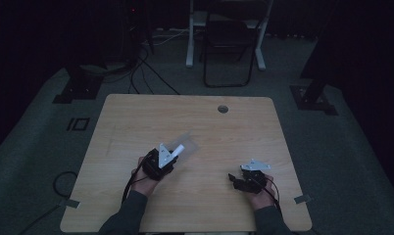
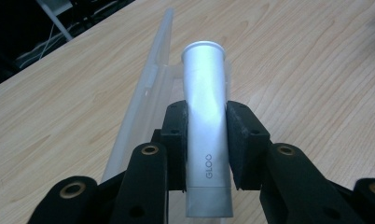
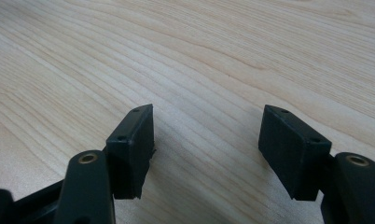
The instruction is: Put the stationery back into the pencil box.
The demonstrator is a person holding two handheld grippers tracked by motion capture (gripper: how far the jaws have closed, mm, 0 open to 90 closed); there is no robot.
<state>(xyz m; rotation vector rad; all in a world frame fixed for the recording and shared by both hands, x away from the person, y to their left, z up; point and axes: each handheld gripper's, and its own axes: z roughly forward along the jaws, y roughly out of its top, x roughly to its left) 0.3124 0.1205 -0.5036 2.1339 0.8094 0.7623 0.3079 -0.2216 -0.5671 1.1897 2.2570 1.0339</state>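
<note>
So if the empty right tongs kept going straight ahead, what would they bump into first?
Probably just the light wooden table. The right tongs are open with nothing between them, and the right gripper view shows bare wood ahead, though how steeply they tilt is hard to judge.

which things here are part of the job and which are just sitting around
In the job:
- silver metal tube, clamped in the left tongs
- clear plastic case behind it
- right tongs, open

Lying about:
- black folding chair
- floor cables
</note>
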